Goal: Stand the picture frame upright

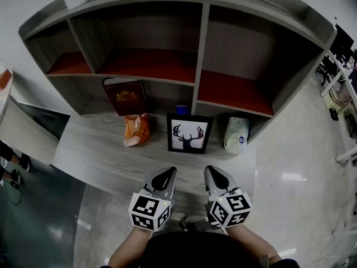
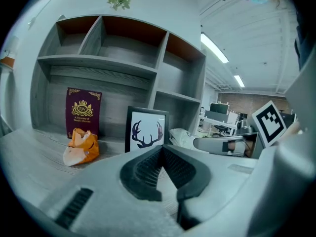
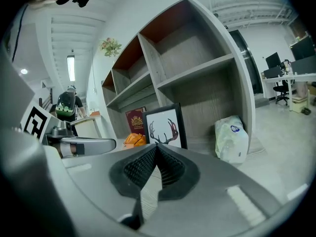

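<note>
On the base board of the shelf unit (image 1: 202, 54), just in front of its middle upright: picture frame (image 1: 189, 133), black-edged, standing on its lower edge. Long axis vertical, a little taller than wide. Printed side turned outward from the shelf unit, toward the grippers; antlers of the stag's head pointing up. Back close to the upright, contact not clear.

Left of the frame on the same board: orange bag (image 1: 136, 129), lying crumpled. Behind it, against the back panel of the shelf unit's lower left bay: dark red book (image 1: 125, 96), upright. In the lower right bay: white packet (image 1: 236, 134). Behind the frame's top edge: a small blue thing (image 1: 182, 109), mostly hidden.

Out in front of the shelf unit, well apart from the frame and side by side: left gripper (image 2: 162, 149), ribbed pads pressed together, nothing between them; right gripper (image 3: 156, 149), pads likewise meeting at the tips, empty.
</note>
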Demonstrator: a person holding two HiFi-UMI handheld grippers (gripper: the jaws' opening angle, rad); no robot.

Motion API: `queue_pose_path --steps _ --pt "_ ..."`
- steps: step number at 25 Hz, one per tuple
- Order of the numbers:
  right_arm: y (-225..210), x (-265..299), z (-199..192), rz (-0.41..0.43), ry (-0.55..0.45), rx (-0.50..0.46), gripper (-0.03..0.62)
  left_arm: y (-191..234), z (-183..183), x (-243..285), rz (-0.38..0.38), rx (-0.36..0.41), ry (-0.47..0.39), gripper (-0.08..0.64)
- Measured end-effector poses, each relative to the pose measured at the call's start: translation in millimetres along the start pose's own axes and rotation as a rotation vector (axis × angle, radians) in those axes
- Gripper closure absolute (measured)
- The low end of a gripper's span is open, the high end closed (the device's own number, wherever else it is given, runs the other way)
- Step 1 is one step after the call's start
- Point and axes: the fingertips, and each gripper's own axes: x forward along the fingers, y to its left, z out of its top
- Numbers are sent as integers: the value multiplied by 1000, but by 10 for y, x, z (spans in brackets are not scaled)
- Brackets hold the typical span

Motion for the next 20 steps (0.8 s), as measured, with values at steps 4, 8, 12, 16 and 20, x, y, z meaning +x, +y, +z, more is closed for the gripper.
queue_pose_path --steps 4,8,12,16,20 --pt "-7 -10 -76 -5 28 1 592 -2 -69 -32 -2 -8 17 563" --pt "-3 -13 -114 -5 39 5 592 9 -142 -42 1 -15 35 563" --pt "-16 -20 -136 -8 45 9 592 0 -212 -43 6 -12 53 563" --pt "-9 -18 -158 -3 55 9 592 -3 -265 -45 10 -14 70 563" --pt "18 -13 -170 6 60 2 592 6 -274 -42 13 -15 77 563"
